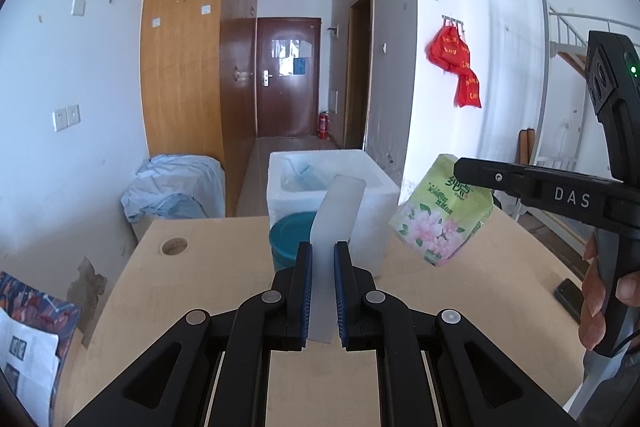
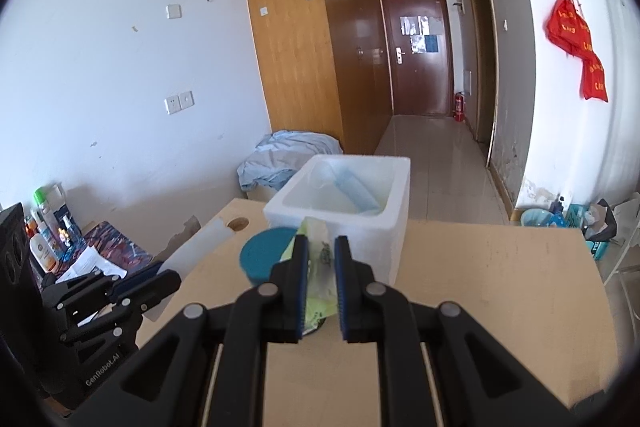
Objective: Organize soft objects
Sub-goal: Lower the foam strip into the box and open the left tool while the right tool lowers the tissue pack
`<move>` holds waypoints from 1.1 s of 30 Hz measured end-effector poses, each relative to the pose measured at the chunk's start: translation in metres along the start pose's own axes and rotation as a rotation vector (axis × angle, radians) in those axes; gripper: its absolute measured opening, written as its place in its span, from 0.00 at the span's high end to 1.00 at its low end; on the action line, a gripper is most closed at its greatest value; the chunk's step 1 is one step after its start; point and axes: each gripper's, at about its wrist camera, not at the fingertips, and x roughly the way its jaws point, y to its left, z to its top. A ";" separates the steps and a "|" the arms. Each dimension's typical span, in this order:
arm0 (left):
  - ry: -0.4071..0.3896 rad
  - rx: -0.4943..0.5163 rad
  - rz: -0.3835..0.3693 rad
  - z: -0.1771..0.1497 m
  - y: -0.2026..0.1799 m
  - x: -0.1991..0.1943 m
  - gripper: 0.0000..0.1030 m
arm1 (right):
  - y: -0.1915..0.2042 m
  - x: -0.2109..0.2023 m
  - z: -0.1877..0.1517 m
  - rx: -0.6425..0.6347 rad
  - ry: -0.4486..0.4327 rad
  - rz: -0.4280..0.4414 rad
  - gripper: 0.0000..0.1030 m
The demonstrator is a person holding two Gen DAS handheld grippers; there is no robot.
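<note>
Tissue pack (image 1: 442, 215) floral face in left view, edge-on in right gripper (image 2: 322, 287)

One white foam box (image 1: 372, 203) sits on the table; beside it one teal round tub (image 1: 290, 239), one floral tissue pack (image 1: 444, 219), one translucent white strip (image 1: 338, 219), inside it one blue item (image 2: 358, 193)

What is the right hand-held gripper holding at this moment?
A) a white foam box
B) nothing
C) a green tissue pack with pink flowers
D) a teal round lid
C: in the left wrist view, the right hand-held gripper grips the green tissue pack by its top, in the air above the table, beside the white foam box.
</note>
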 end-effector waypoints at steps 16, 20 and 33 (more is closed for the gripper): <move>0.006 -0.003 0.010 0.042 0.007 0.057 0.89 | -0.024 0.042 0.039 0.032 -0.018 0.003 0.85; 0.009 -0.011 0.008 0.048 0.011 0.071 0.89 | -0.027 0.051 0.044 0.036 -0.021 0.005 0.85; 0.026 -0.031 -0.014 0.079 0.018 0.126 0.89 | -0.041 0.084 0.068 0.043 -0.041 -0.012 0.85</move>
